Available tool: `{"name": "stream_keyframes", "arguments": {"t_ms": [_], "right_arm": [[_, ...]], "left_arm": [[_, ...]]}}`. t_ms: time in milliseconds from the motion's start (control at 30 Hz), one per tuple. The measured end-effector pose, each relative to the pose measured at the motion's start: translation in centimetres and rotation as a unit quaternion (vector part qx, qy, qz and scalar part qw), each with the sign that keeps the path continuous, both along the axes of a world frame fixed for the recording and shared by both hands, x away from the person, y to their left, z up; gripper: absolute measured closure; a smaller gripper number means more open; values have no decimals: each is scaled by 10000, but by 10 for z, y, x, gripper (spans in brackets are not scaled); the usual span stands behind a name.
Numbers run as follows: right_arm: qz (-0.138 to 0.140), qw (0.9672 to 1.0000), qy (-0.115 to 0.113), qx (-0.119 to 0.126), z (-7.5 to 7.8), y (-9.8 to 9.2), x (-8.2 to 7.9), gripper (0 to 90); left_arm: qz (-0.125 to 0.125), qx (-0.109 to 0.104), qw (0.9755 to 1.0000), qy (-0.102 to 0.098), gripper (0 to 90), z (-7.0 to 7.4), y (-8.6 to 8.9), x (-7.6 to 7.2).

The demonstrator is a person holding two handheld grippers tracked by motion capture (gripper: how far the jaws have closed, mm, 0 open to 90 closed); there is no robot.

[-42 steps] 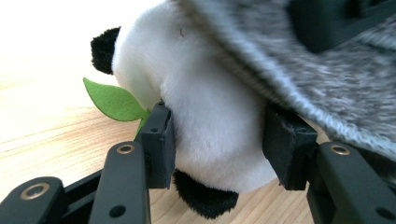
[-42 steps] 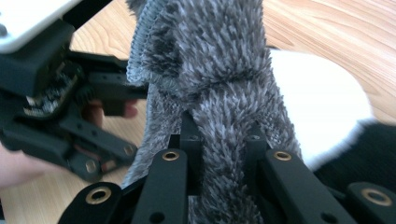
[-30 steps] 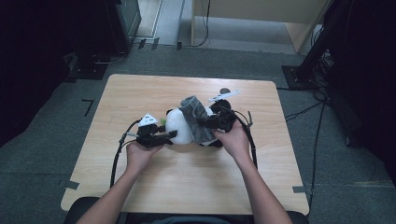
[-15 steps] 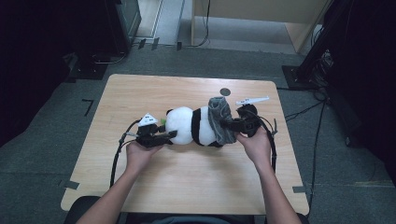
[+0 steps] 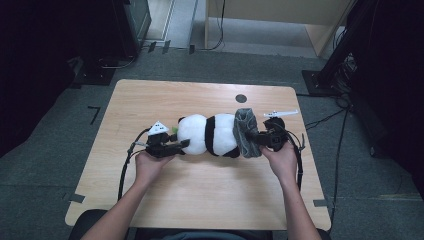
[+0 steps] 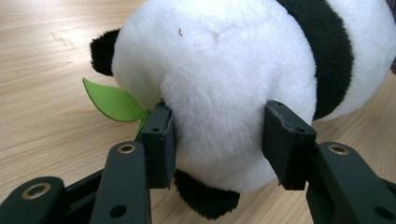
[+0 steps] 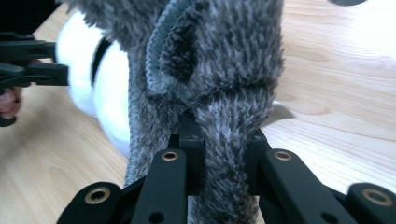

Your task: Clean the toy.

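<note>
A black-and-white plush panda (image 5: 210, 134) lies on its side across the middle of the wooden table (image 5: 150, 100). My left gripper (image 5: 181, 145) is shut on the panda's white head (image 6: 215, 93), the pads pressing into the fur on both sides. A green felt leaf (image 6: 112, 100) sticks out beside the left pad. A grey fuzzy garment (image 5: 246, 131) wraps the panda's right end. My right gripper (image 5: 251, 138) is shut on a fold of that grey garment (image 7: 224, 154), which bunches up between its pads. The panda's white body (image 7: 112, 93) shows behind the cloth.
A dark round hole (image 5: 241, 98) sits in the tabletop near the far edge. Cables (image 5: 125, 170) trail from both grippers over the table. Dark stands and a wooden cabinet (image 5: 270, 15) lie on the floor beyond the table.
My right gripper has pulled the grey garment to the right and lower, stretching the panda out flat along the table. The left gripper has stayed in place on the head.
</note>
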State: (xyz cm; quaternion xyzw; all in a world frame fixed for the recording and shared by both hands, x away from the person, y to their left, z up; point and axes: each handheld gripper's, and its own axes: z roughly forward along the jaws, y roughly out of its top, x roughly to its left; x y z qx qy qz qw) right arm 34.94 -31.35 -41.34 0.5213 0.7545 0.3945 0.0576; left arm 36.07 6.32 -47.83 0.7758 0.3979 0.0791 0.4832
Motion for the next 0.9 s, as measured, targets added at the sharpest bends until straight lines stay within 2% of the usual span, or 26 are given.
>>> {"name": "stream_keyframes", "arguments": {"t_ms": [100,167,300,400,667,900], "right_arm": [[19,9997,14,223,7,-1,-2,783],[142,9995,-109,242,19,5,-5,785],[477,9977,-371,305,42,26,-10,785],[763,9953,-451,389,51,46,-7,785],[1346,9898,-309,345,49,105,16,785],[1621,9863,-88,305,35,151,37,785]], "left_arm": [[19,-7,10000,10,495,0,0,0],[46,-28,10000,27,497,0,0,-1],[52,14,10000,-22,498,1,-1,-2],[56,24,10000,-17,498,1,0,-3],[66,7,10000,-49,499,1,0,-4],[88,-8,9999,-99,502,2,-1,-5]]}}
